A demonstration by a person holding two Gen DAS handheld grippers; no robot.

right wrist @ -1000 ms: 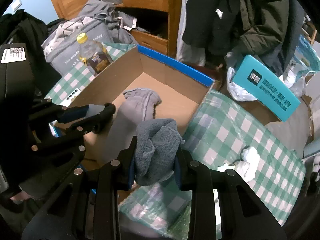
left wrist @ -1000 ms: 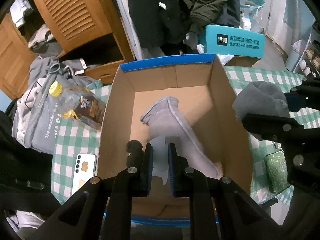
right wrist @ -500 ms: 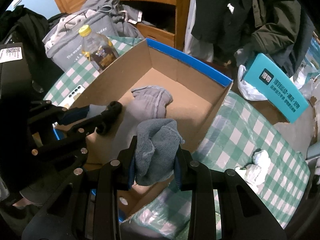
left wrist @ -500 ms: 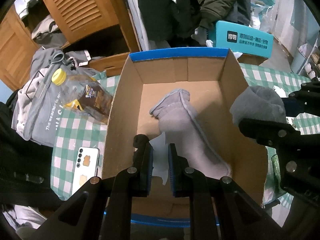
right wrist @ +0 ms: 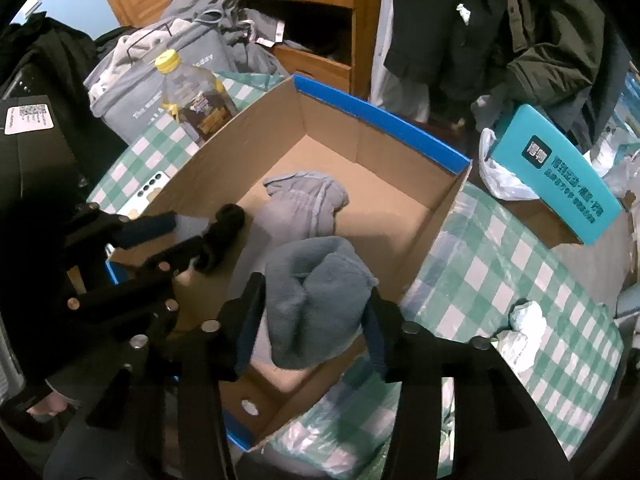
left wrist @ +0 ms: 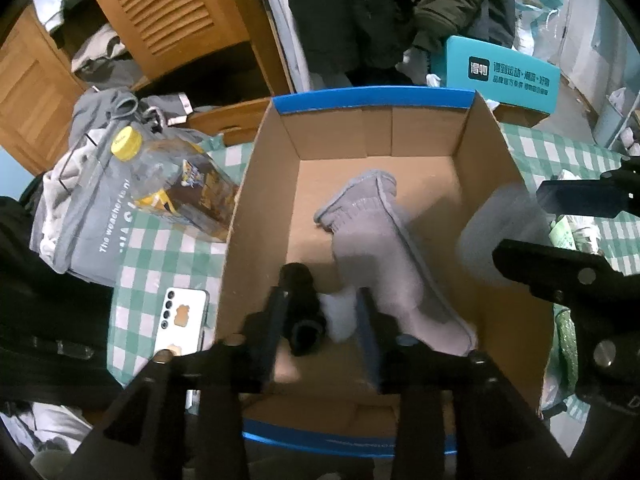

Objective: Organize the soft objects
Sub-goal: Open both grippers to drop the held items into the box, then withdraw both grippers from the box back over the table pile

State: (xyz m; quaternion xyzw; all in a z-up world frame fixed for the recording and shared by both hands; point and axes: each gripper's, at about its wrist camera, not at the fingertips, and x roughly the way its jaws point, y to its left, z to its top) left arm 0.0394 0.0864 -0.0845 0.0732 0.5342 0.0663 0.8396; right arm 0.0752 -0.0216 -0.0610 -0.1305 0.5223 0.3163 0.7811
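The left gripper's point(left wrist: 340, 316) fingers are parted over the cardboard box point(left wrist: 486, 168), where one gray sock point(left wrist: 384, 248) lies. At frame center, the right gripper point(right wrist: 316, 312) clamps one rolled sock point(right wrist: 316, 300). One bag point(left wrist: 96, 236) at left reads "The weather".

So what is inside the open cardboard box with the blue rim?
A light grey sock lies on the cardboard box floor. The left gripper and the right gripper's darker grey sock cover the near floor.

Grey sock point(left wrist: 384, 240) in cardboard box point(left wrist: 488, 148) — gripper point(left wrist: 324, 312) above.
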